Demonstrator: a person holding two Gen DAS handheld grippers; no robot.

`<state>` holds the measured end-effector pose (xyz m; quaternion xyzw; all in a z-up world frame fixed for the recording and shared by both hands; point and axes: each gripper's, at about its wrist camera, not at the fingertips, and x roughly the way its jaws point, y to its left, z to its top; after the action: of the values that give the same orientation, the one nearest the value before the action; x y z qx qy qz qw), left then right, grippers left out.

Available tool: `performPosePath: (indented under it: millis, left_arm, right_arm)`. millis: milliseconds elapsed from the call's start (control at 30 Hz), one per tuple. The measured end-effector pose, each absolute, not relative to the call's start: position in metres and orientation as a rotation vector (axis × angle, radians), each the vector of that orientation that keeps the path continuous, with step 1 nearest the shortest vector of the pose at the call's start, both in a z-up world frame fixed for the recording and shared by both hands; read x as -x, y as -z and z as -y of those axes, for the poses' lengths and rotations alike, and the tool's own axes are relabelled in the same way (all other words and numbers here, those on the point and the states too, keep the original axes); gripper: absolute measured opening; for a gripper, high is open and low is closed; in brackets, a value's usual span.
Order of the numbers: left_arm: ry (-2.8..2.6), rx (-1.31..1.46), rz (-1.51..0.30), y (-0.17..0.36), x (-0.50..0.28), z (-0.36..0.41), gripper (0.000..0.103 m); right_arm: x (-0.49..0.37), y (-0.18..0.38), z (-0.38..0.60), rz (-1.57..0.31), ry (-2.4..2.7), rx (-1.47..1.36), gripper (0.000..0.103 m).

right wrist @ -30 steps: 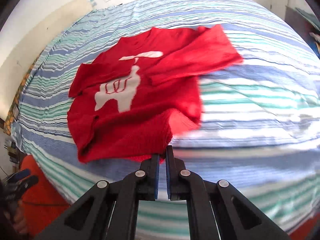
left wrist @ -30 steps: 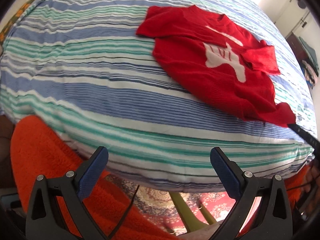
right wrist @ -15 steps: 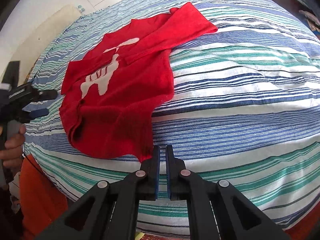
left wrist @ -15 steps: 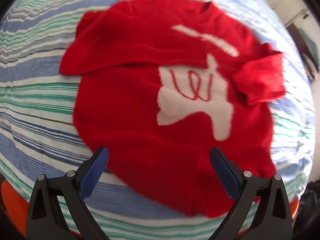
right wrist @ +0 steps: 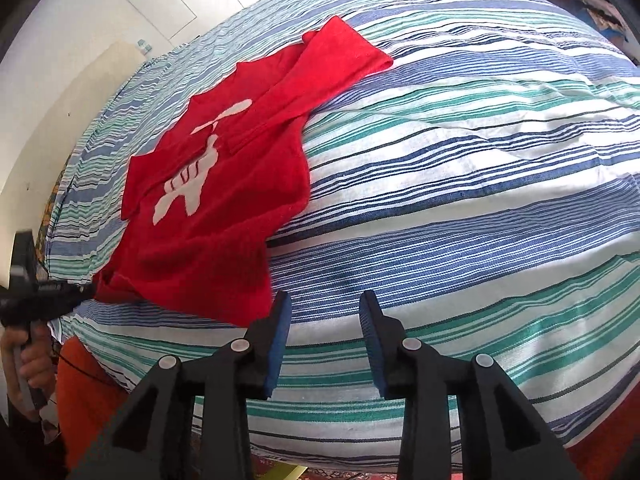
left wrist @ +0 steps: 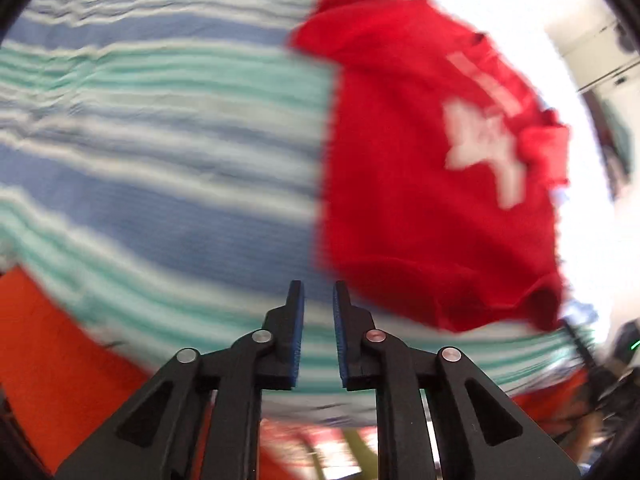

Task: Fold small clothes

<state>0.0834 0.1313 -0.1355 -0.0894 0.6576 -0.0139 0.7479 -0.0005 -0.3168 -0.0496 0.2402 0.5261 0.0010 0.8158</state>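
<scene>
A small red sweater (right wrist: 224,184) with a white animal design lies flat on the striped bed cover (right wrist: 460,184), sleeves folded across its front. It also shows blurred in the left wrist view (left wrist: 432,184). My left gripper (left wrist: 319,296) has its jaws nearly closed with a narrow gap and nothing between them, just left of the sweater's bottom hem. Seen from the right wrist view, the left gripper (right wrist: 86,290) touches the sweater's lower left corner. My right gripper (right wrist: 324,304) is open and empty, beside the sweater's lower right corner.
The bed's front edge runs below both grippers. An orange fabric (left wrist: 52,344) lies below the bed edge at the left. A white wall and cupboard doors (right wrist: 132,4) stand behind the bed.
My left gripper closed from wide open to nearly shut and swung left of the sweater's hem. My right gripper opened and let go of the sweater's lower right corner.
</scene>
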Motion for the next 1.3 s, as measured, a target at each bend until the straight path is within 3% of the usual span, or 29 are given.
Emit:
performPosePath:
  millis: [67,133,233,367,467,533,600,700,800,833,867,933,1133,1233,1300]
  left_arm:
    - [0.004,0.204,-1.439,0.143,-0.071,-0.142,0.03]
    - [0.032,0.311,-1.401,0.144,-0.068,-0.15,0.051]
    - [0.097,0.427,-1.347,0.146,-0.072,-0.147,0.071]
    - [0.191,0.434,-1.42,0.17,-0.081,-0.119,0.073]
    - [0.229,0.34,-1.43,0.17,-0.076,-0.099,0.071]
    - [0.275,0.319,-1.445,0.172,-0.076,-0.091,0.047]
    - [0.304,0.35,-1.474,0.175,-0.074,-0.091,0.035]
    - [0.319,0.415,-1.477,0.181,-0.07,-0.097,0.034]
    - [0.326,0.418,-1.48,0.183,-0.07,-0.095,0.031]
    - [0.326,0.402,-1.476,0.182,-0.07,-0.094,0.006]
    - [0.327,0.373,-1.473,0.18,-0.07,-0.092,0.004]
    - [0.274,0.329,-1.434,0.166,-0.067,-0.101,0.002]
    - [0.277,0.391,-1.381,0.118,-0.052,-0.125,0.002]
    - [0.225,0.279,-1.444,0.137,-0.051,-0.113,0.002]
    - [0.157,0.199,-1.51,0.164,-0.051,-0.107,0.002]
  right_arm:
    - [-0.002,0.055,0.319,-1.145,-0.009,-0.541,0.039]
    - [-0.002,0.056,0.321,-1.144,-0.028,-0.576,0.039]
    - [-0.003,0.054,0.318,-1.112,-0.159,-0.691,0.039]
    - [-0.014,0.076,0.301,-1.159,-0.359,-0.834,0.039]
    - [-0.026,0.091,0.284,-1.183,-0.41,-0.816,0.039]
    - [-0.034,0.104,0.283,-1.195,-0.418,-0.85,0.039]
    - [-0.031,0.11,0.29,-1.19,-0.428,-0.939,0.039]
    - [-0.022,0.105,0.303,-1.127,-0.438,-1.02,0.046]
    - [-0.025,0.11,0.302,-1.155,-0.423,-1.008,0.047]
    - [-0.029,0.112,0.294,-1.174,-0.436,-0.974,0.047]
    - [-0.034,0.113,0.285,-1.193,-0.465,-0.929,0.046]
    - [-0.041,0.109,0.272,-1.243,-0.443,-0.78,0.005]
    - [-0.026,0.03,0.306,-1.173,-0.402,-0.689,0.004]
    - [-0.02,0.013,0.31,-1.194,-0.387,-0.634,0.004]
    - [-0.019,0.036,0.304,-1.282,-0.35,-0.6,0.004]
